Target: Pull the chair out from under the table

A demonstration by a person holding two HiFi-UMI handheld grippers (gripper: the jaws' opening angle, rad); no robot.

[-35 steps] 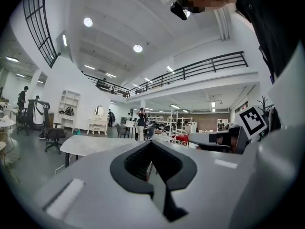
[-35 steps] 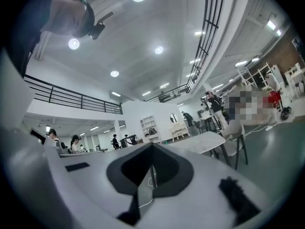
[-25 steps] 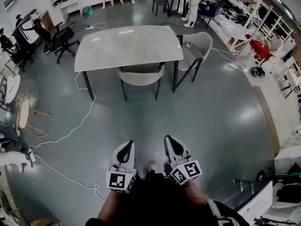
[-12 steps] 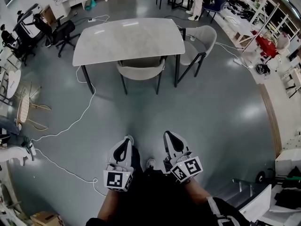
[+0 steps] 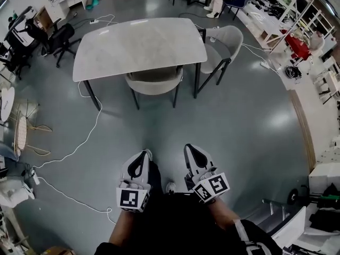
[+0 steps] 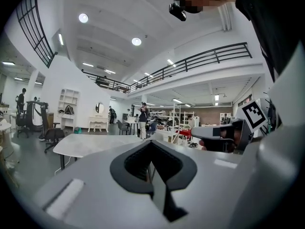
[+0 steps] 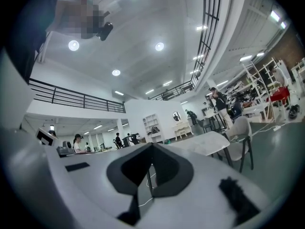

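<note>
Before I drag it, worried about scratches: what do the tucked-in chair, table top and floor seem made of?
Chair: grey padded shell, likely fabric or leather; thin dark metal-looking legs. Table top: pale stone or stone-look, faint veining. Floor: smooth grey coating, glossy reflections.

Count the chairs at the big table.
2. The tucked chair sits under the table's near side; the end chair stands at its right end. The tabletop could hide others on the far side.
</note>
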